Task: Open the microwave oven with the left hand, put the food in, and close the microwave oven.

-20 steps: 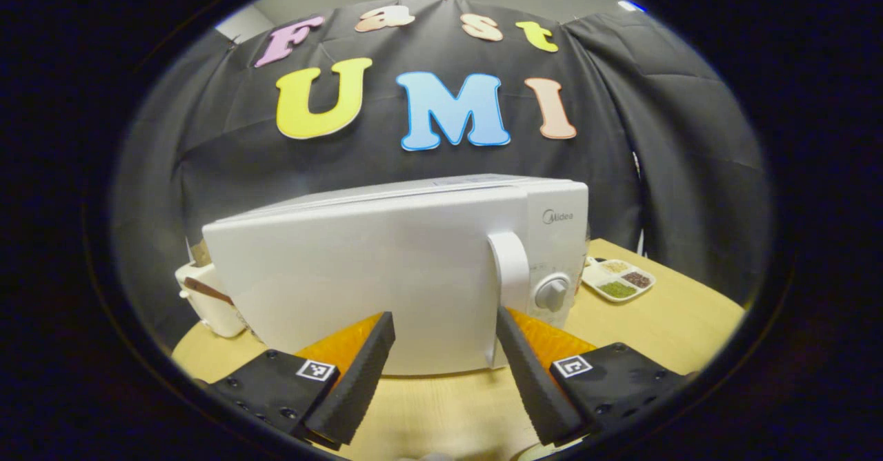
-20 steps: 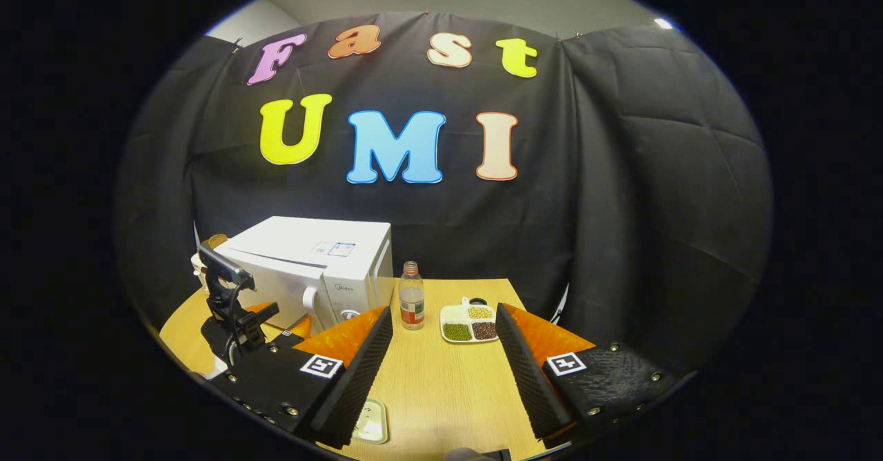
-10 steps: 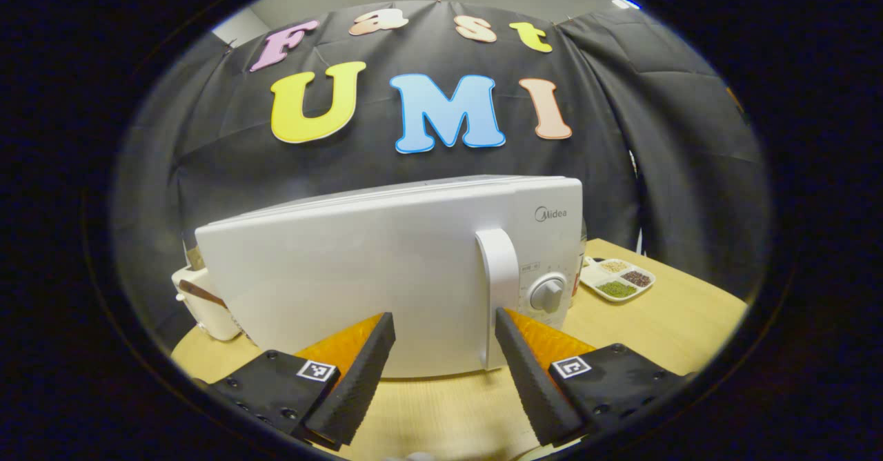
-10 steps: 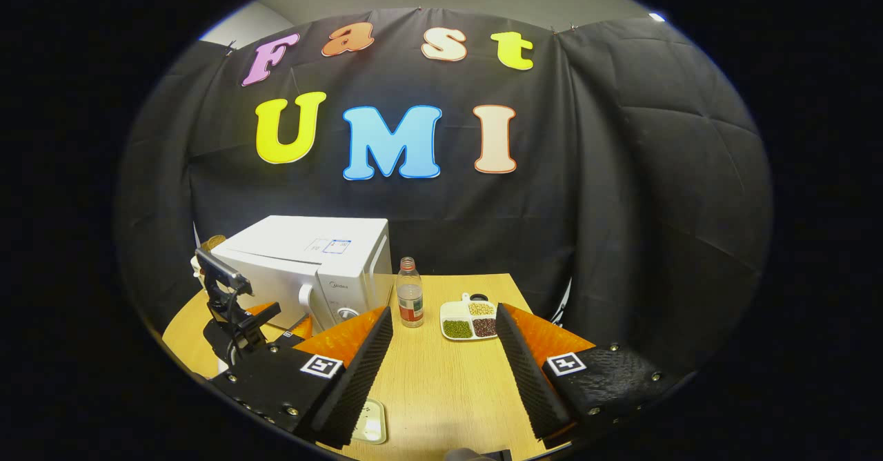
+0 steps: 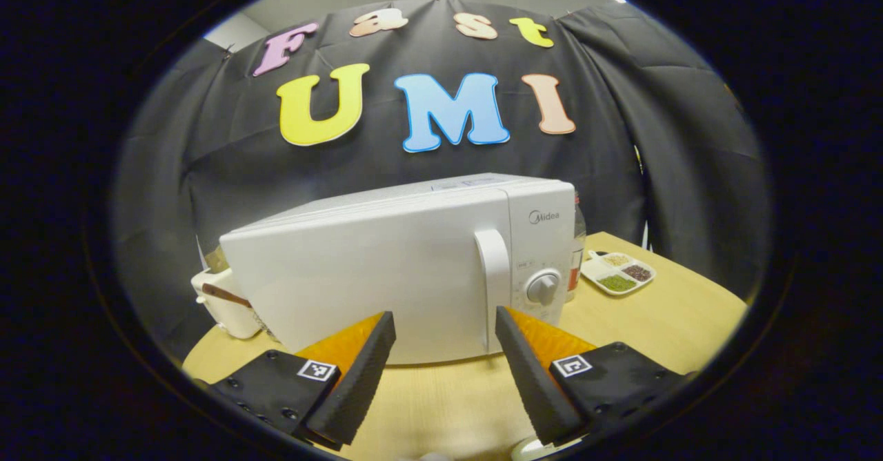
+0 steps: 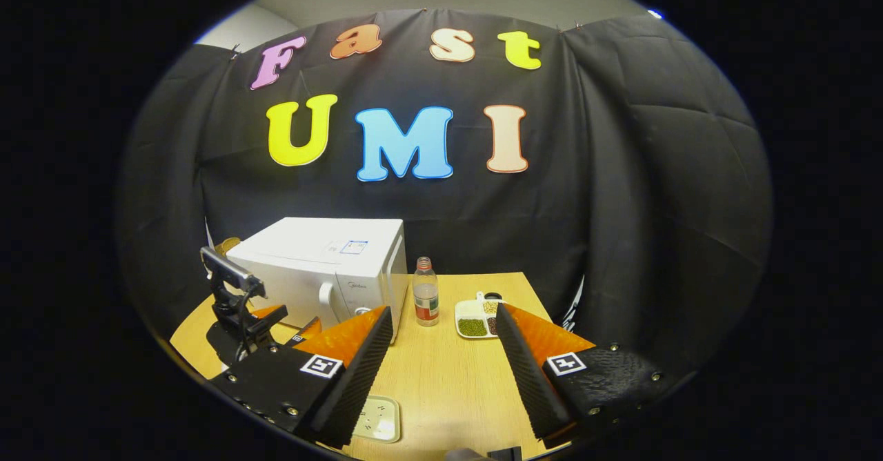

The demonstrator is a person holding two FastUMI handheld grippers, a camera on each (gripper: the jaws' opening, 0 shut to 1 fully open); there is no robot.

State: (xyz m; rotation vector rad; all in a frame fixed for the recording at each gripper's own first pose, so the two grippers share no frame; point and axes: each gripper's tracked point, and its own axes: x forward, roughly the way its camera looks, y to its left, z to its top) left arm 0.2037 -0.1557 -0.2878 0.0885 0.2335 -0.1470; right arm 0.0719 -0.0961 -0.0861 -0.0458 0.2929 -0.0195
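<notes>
— While the left tongs (image 5: 441,371) face the white box-shaped microwave oven (image 5: 386,268), how wide do they stand?

— Spread wide, nothing between the fingers, and touching nothing. The oven sits on the light wooden tabletop (image 5: 662,309) just ahead, door closed, its white vertical handle (image 5: 491,288) above the right finger and a round dial (image 5: 543,287) beside it.

— And the right tongs (image 6: 441,371)?

— Equally wide apart and empty, held over bare tabletop. From the right gripper view, the left tongs (image 6: 276,323) sit in front of the oven's door.

— Where is the food?

— A white divided tray of green, brown and pale grains (image 6: 477,319) lies to the right of the oven, past a clear plastic bottle with a red label (image 6: 425,301) standing upright between them. A small pale square dish (image 6: 378,418) lies by the right tongs' left finger.

— Anything left of the oven?

— A cream-coloured appliance (image 5: 224,302), partly hidden.
</notes>
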